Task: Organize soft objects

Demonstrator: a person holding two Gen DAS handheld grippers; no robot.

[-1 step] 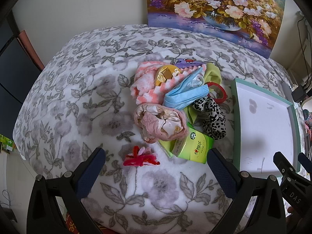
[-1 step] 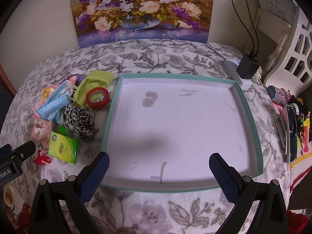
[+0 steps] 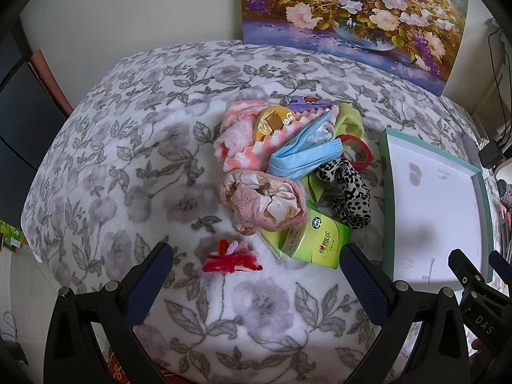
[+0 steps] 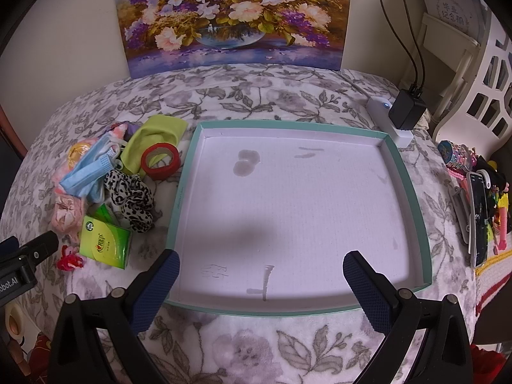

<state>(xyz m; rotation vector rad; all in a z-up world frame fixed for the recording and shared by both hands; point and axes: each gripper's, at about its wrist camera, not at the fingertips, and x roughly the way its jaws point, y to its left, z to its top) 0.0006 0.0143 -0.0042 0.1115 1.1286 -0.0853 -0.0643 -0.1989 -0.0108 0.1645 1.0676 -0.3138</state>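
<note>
Fleecy white blanket printed with grey flowers [image 3: 134, 172] covers the whole work surface, plush and slightly lumpy. From my left gripper [image 3: 256, 268], jaws spread wide and holding nothing, I see the heap of soft things at about twelve o'clock. Nearest, between the fingers, lies a fuzzy red and pink pipe-cleaner flower [image 3: 230, 257]. Just beyond it sits a crumpled pink lace and cream satin bundle [image 3: 262, 203], resting partly on a glossy green tissue pack [image 3: 320, 243] at one o'clock. Behind them a knitted pink-and-white striped cloth [image 3: 243, 147] carries a shiny gold round coin-shaped piece [image 3: 275, 121], and a pleated light blue face mask [image 3: 304, 155] drapes across it. At two o'clock I make out a ruffled black-and-white leopard-print scrunchie [image 3: 350, 192], a red ring of tape [image 4: 160, 158] and a smooth lime green cloth [image 4: 153, 134].

My right gripper [image 4: 260, 275] also hangs wide open and empty, over the near rim of a shallow square cardboard tray with a teal border [image 4: 412, 192]. Its white ribbed floor is bare apart from a few grey stains. The heap sits just beside the tray at ten o'clock in the right wrist view. A flower painting [image 4: 230, 16] leans against the wall at twelve o'clock.
</note>
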